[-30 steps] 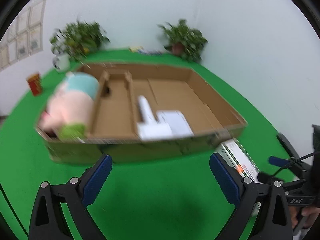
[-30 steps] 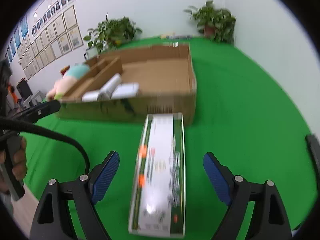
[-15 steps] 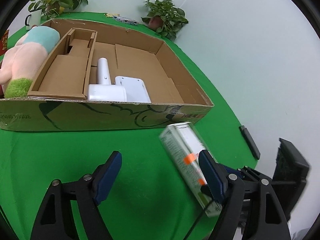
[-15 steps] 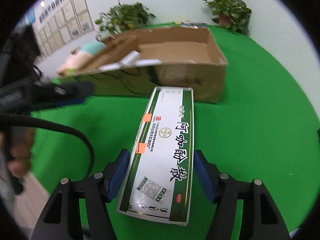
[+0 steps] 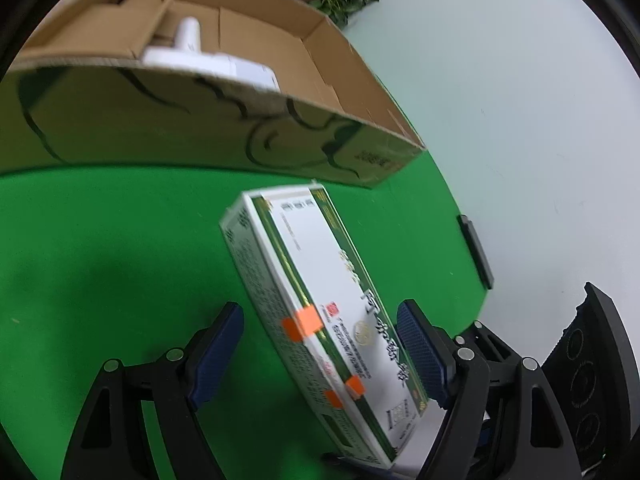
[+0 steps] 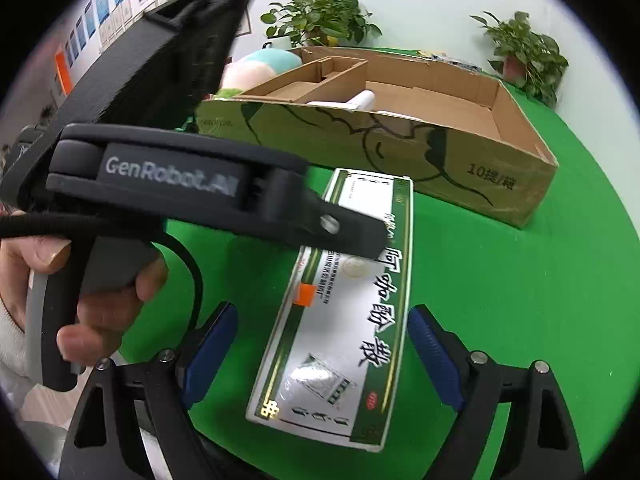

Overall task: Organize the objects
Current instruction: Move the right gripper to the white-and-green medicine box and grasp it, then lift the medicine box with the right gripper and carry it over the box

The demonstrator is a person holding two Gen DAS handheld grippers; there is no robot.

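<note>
A long white and green carton (image 5: 320, 300) lies on the green table in front of the cardboard box (image 5: 160, 120), with orange tape tabs on its side. It runs slantwise between the pads of my left gripper (image 5: 319, 320). The right pad is close to its edge and a gap shows at the left pad, so the left gripper is open. In the right wrist view the carton (image 6: 352, 320) lies between the pads of my right gripper (image 6: 322, 316). Those jaws are opening, with bare table on both sides. One of the left gripper's fingers (image 6: 340, 232) crosses above the carton's far half.
The cardboard box (image 6: 360, 140) holds white items (image 5: 208, 64) and cardboard dividers. A plush toy (image 6: 256, 68) sits at its far left end. Potted plants (image 6: 320, 20) stand by the back wall. A black bar (image 5: 476, 252) lies at the table's right edge. A person's hand (image 6: 100, 300) grips the left handle.
The right gripper, shut on the carton half a second ago, has let go and widened. The left gripper has dropped and tipped down, and the carton now lies between its pads.
</note>
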